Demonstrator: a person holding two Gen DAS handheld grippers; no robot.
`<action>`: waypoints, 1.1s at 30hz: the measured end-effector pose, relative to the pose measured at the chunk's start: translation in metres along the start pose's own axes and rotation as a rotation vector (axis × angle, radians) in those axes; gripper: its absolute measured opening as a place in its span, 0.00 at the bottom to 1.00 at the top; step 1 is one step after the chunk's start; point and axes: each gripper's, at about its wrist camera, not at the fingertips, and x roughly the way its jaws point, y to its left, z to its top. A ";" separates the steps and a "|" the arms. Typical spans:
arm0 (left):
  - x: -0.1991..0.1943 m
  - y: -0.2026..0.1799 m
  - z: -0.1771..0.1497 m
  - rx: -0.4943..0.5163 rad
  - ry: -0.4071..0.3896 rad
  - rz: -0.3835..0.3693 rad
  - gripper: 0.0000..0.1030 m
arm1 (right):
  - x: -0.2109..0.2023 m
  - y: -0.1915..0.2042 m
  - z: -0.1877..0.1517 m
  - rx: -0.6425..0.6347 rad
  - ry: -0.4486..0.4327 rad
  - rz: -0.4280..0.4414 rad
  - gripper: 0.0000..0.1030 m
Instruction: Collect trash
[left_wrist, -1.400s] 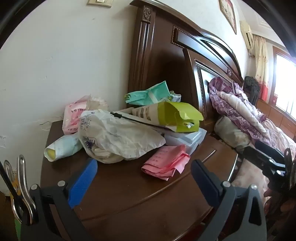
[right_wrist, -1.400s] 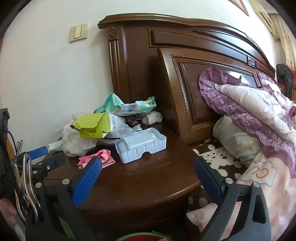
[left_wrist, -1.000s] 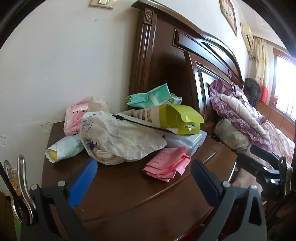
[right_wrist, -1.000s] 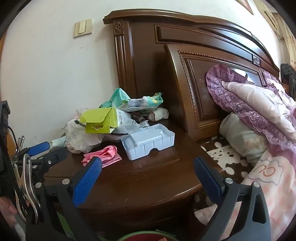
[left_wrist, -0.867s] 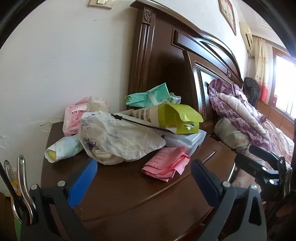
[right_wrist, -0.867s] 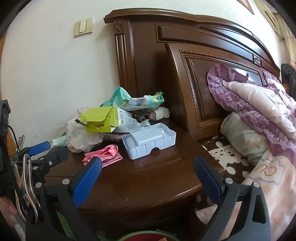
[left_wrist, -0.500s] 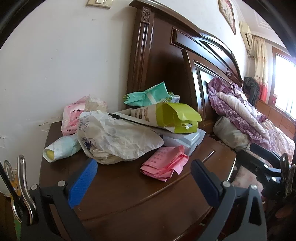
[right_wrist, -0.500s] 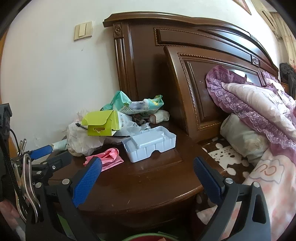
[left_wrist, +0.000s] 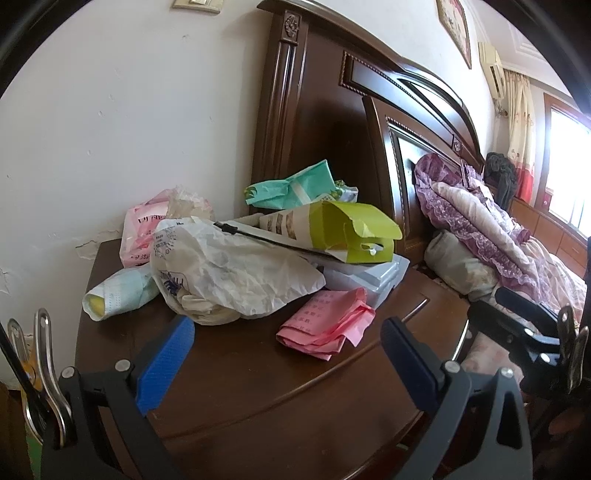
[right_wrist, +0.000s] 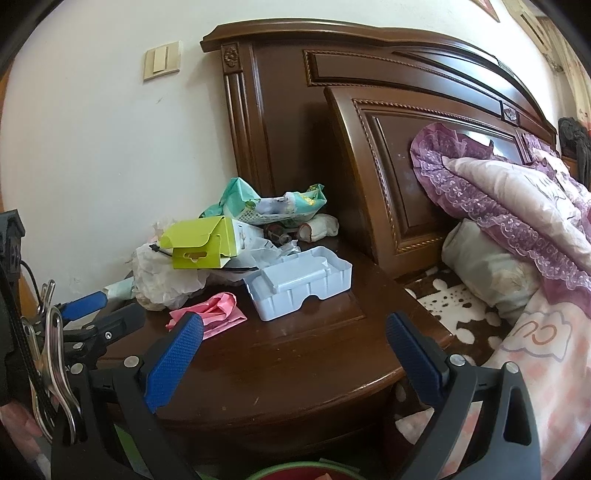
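Trash is piled on a dark wooden nightstand (left_wrist: 258, 387) (right_wrist: 314, 354). In the pile lie a crumpled white plastic bag (left_wrist: 229, 273) (right_wrist: 162, 277), a pink folded paper (left_wrist: 325, 321) (right_wrist: 214, 310), a lime-green carton (left_wrist: 351, 232) (right_wrist: 199, 242), a pale plastic tray (right_wrist: 299, 280) (left_wrist: 373, 277), teal wrappers (left_wrist: 291, 184) (right_wrist: 266, 203) and a pink bag (left_wrist: 140, 232). My left gripper (left_wrist: 284, 354) (right_wrist: 92, 310) is open, low before the bag and the paper. My right gripper (right_wrist: 295, 354) is open in front of the tray; its body (left_wrist: 524, 328) shows at the right.
A carved wooden headboard (right_wrist: 406, 110) rises behind the nightstand. The bed with a purple lace quilt (right_wrist: 517, 192) and a grey pillow (right_wrist: 484, 269) lies to the right. A white wall with a light switch (right_wrist: 162, 64) is behind. A green rim (right_wrist: 306, 472) shows below.
Both views drifted a little sideways and back over the nightstand. Nothing on it moved, and both grippers stayed open.
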 end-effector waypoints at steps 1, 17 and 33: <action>0.000 0.000 0.000 0.001 0.001 0.000 1.00 | 0.000 0.001 0.000 -0.003 0.001 0.000 0.98; 0.006 0.006 0.000 -0.015 0.018 0.003 1.00 | 0.003 0.003 -0.003 -0.010 0.016 -0.002 0.98; 0.008 0.009 -0.001 -0.013 0.034 0.014 1.00 | 0.005 0.007 -0.003 -0.019 0.030 -0.006 0.98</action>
